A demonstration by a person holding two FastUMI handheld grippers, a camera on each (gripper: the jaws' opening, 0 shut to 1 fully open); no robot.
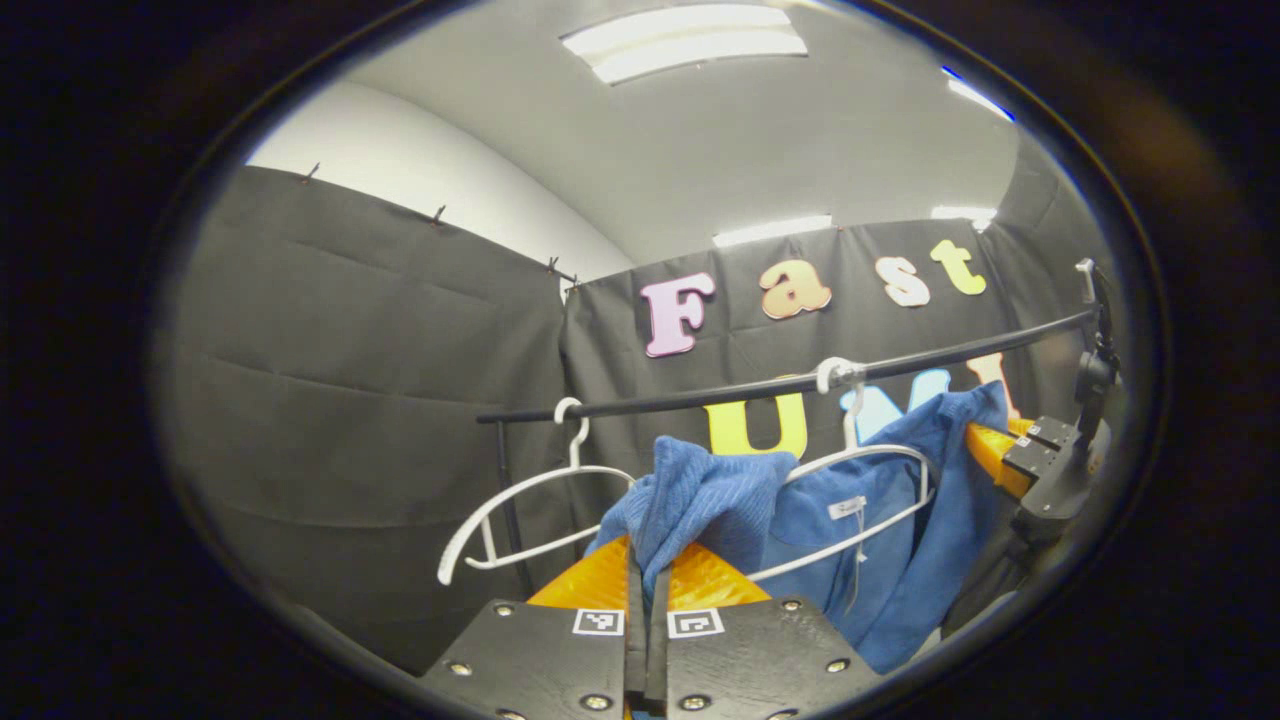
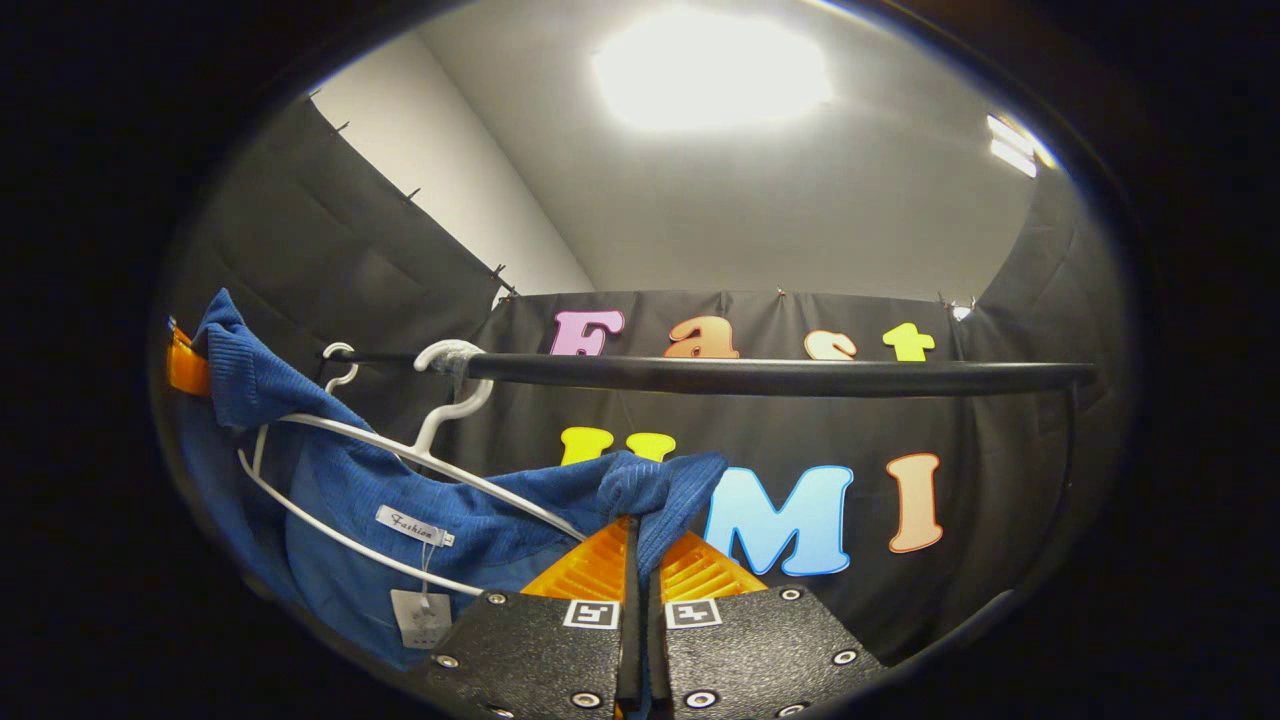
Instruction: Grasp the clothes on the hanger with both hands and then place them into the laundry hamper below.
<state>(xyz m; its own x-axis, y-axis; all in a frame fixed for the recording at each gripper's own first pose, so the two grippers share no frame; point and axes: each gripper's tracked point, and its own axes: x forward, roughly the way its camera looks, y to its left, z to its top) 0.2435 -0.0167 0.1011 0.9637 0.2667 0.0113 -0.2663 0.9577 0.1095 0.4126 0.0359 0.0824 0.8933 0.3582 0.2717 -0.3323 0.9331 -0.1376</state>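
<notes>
Both claws clamp the blue knit top [image 1: 880,520]: left claw [image 1: 648,590] and right claw [image 2: 640,560] each pinch a fold, garment draped on white hanger [image 2: 440,465] under black rail [image 2: 760,376]; empty hanger [image 1: 520,510] beside.

Each gripper, left gripper [image 1: 648,600] and right gripper [image 2: 640,590], has two black textured plates with silver screws and small square markers.

The garment [image 1: 880,540] is soft ribbed knit cloth, its hanger [image 1: 860,470] smooth glossy plastic, the rail [image 2: 760,375] matt metal.
</notes>
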